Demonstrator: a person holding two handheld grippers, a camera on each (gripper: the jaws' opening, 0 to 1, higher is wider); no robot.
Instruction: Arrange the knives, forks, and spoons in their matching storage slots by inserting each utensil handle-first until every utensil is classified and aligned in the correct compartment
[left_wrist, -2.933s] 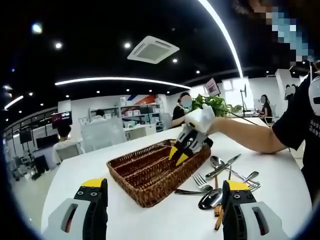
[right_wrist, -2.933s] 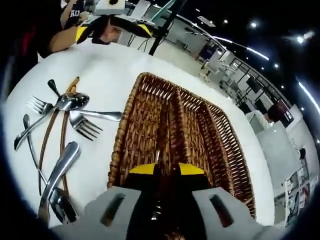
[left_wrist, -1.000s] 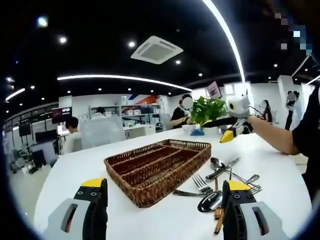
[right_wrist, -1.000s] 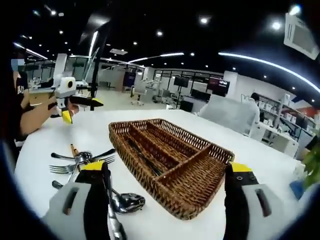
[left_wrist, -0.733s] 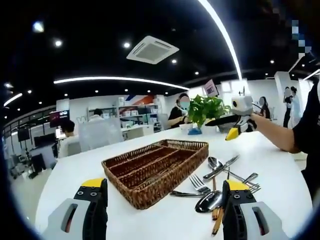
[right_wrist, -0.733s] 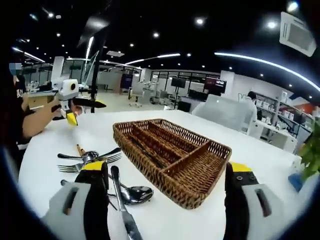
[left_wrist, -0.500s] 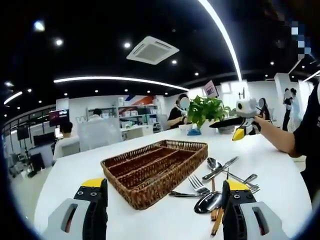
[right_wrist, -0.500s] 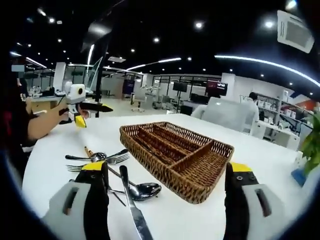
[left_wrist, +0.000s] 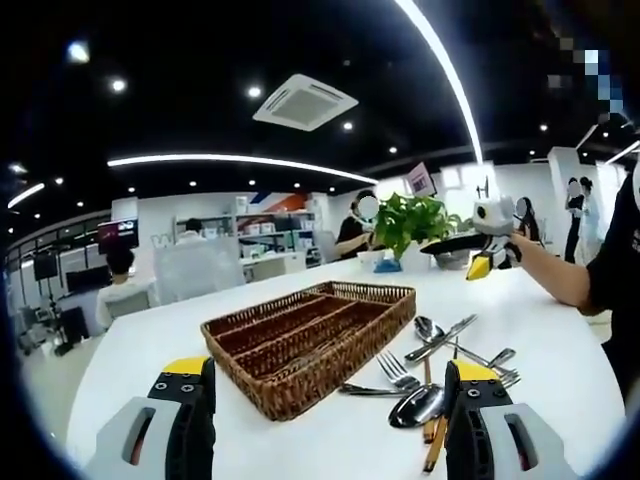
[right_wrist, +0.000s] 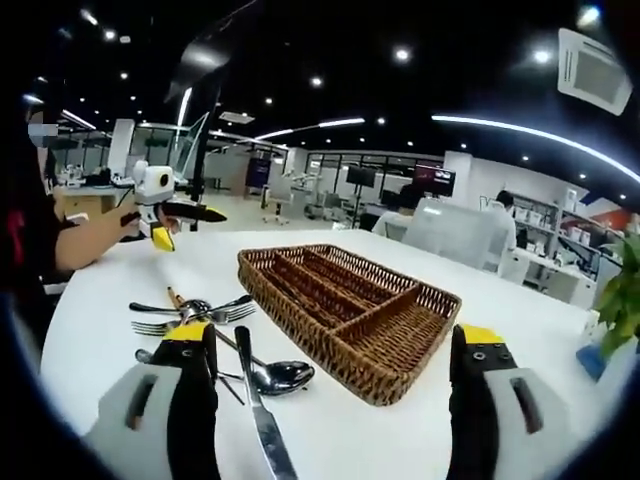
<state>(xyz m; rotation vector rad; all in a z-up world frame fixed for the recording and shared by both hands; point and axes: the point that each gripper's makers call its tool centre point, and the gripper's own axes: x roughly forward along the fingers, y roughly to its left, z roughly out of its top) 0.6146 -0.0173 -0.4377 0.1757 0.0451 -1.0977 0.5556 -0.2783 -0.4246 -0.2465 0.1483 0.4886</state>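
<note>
Your right gripper (right_wrist: 325, 345) having lifted out of wicker tray (left_wrist: 310, 335), now hovering released, jaws spread; left gripper (left_wrist: 325, 375) also spread, empty. Tray sitting mid-tabletop (left_wrist: 150, 350); loose cutlery pile (left_wrist: 440, 365) lying beside tray's long edge.

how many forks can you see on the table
2 clearly: one fork with tines toward the wicker tray, another fork at the pile's far side. The overlapping pile may hide more.
</note>
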